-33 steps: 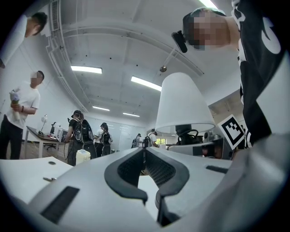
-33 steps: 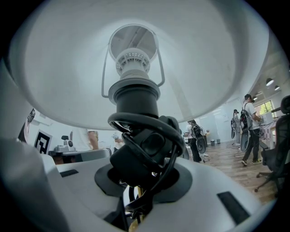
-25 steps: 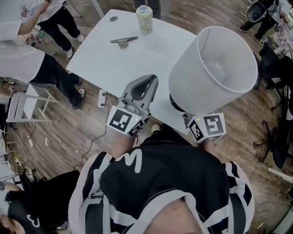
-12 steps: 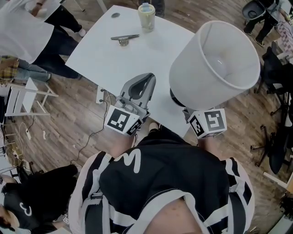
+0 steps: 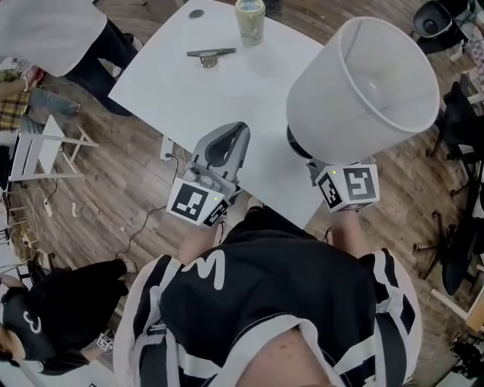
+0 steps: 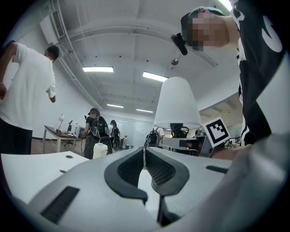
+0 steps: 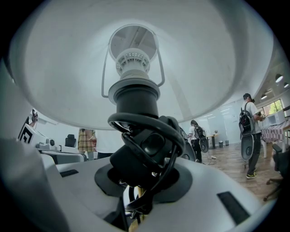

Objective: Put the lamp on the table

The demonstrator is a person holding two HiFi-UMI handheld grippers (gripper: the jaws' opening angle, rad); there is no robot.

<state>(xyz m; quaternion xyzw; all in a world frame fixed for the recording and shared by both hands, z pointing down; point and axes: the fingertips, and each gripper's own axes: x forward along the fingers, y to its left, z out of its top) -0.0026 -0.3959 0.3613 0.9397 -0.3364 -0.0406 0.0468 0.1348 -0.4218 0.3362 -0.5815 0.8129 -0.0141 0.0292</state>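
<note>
Lamp (image 5: pixel 363 91) in right gripper (image 7: pixel 144 181), apparently over table (image 5: pixel 174 83)

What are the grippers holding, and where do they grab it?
The right gripper holds the lamp by its black stem, wound with cord, just under the white shade. The left gripper is shut and holds nothing.

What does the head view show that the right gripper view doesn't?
Only the head view: the cup and the metal tool on the table. Only the right gripper view: the bulb socket inside the shade and the coiled black cord. Both: the lamp, gripped by the right gripper.
</note>
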